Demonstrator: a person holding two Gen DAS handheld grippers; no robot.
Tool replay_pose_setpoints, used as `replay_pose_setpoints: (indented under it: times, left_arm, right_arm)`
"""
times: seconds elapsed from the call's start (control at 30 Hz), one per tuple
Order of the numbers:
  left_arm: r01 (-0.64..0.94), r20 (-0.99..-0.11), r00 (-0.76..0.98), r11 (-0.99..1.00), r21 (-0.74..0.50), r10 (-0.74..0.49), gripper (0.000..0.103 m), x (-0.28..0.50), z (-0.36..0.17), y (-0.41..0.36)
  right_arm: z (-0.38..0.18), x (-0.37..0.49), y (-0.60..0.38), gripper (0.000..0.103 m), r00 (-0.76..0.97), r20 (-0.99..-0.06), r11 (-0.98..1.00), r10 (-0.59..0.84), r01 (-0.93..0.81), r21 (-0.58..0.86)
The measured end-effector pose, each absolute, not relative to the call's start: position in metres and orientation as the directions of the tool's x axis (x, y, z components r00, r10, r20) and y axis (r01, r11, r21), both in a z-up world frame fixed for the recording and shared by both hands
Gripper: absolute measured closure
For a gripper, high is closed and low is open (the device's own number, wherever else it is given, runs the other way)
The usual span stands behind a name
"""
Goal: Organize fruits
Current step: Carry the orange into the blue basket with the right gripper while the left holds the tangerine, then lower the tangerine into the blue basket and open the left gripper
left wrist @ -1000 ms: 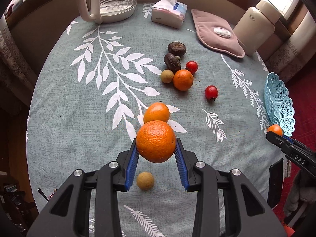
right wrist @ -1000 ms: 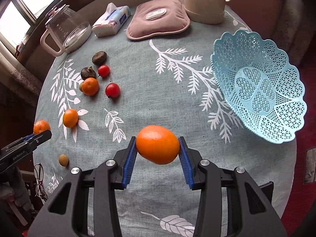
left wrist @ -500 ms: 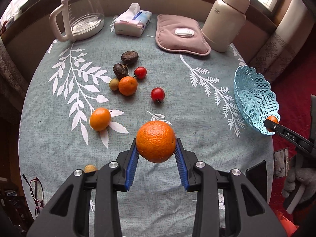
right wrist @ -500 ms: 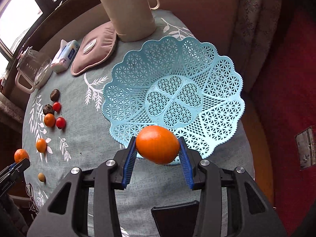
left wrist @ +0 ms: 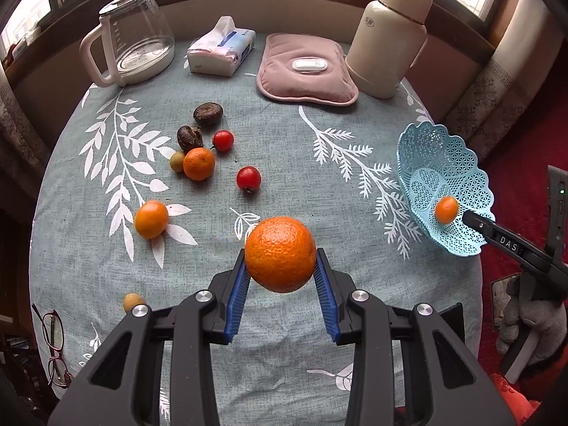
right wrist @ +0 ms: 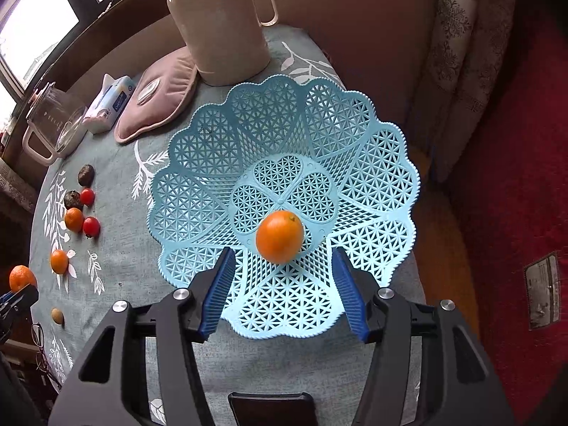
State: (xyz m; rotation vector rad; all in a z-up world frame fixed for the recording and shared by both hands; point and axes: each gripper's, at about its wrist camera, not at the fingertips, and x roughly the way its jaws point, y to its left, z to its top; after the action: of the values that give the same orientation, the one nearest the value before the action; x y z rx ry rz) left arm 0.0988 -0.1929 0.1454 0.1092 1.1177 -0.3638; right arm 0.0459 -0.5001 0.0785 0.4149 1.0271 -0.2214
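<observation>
My left gripper (left wrist: 280, 273) is shut on a large orange (left wrist: 280, 254), held above the grey leaf-print tablecloth (left wrist: 319, 184). My right gripper (right wrist: 284, 254) hangs over the near side of the light-blue lattice basket (right wrist: 355, 142). Its jaws are opening, and a smaller orange (right wrist: 279, 236) lies free on the basket floor between the blue pads, touching neither. Loose on the cloth are two oranges (left wrist: 151, 219) (left wrist: 198, 163), two red tomatoes (left wrist: 248, 177) (left wrist: 223, 140), two dark fruits (left wrist: 208, 113) (left wrist: 189, 136) and two small tan fruits (left wrist: 176, 160) (left wrist: 132, 301).
Along the table's far side stand a glass kettle (left wrist: 131, 42), a tissue pack (left wrist: 222, 51), a pink heating pad (left wrist: 307, 69) and a cream flask (left wrist: 388, 35). Red glasses (left wrist: 53, 348) lie off the near left edge. The basket (left wrist: 458, 163) sits at the right edge, above red carpet.
The right gripper came over the basket, its jaws parted, and its orange now rests in the basket. The left gripper carried its orange to the right across the table.
</observation>
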Motion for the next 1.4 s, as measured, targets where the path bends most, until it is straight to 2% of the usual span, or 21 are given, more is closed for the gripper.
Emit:
replay_pose_setpoints:
  times: [0.43,1.03,1.1,1.17,1.4]
  left_arm:
    - [0.527,-0.891,0.355,0.848,-0.059,-0.283,0.067,0.109,0.149,-0.284]
    - [0.715,-0.903,0.262,0.697,-0.055,-0.34,0.066,0.129,0.116,-0.403]
    - [0.717,-0.897,0.265,0.694,-0.061,-0.353,0.058,0.131,0.12,-0.408]
    - [0.712,-0.887,0.283,0.699,-0.061,-0.366,0.029,0.132,0.128,-0.409]
    - [0.696,-0.87,0.315,0.716,-0.061,-0.38,0.024,0.135,0.145,-0.399]
  right_arm:
    - [0.092,0.025,-0.522,0.045,0.562,-0.827,0.861,-0.008,0.424,0.28]
    - [0.088,-0.01,-0.56,0.044,0.567,-0.821,0.76,-0.071,0.564,0.324]
    - [0.089,-0.01,-0.561,0.044,0.564,-0.823,0.756,-0.074,0.57,0.322]
    - [0.09,-0.01,-0.561,0.044,0.564,-0.823,0.755,-0.075,0.571,0.322]
    - [0.1,0.0,-0.56,0.043,0.58,-0.811,0.754,-0.08,0.567,0.331]
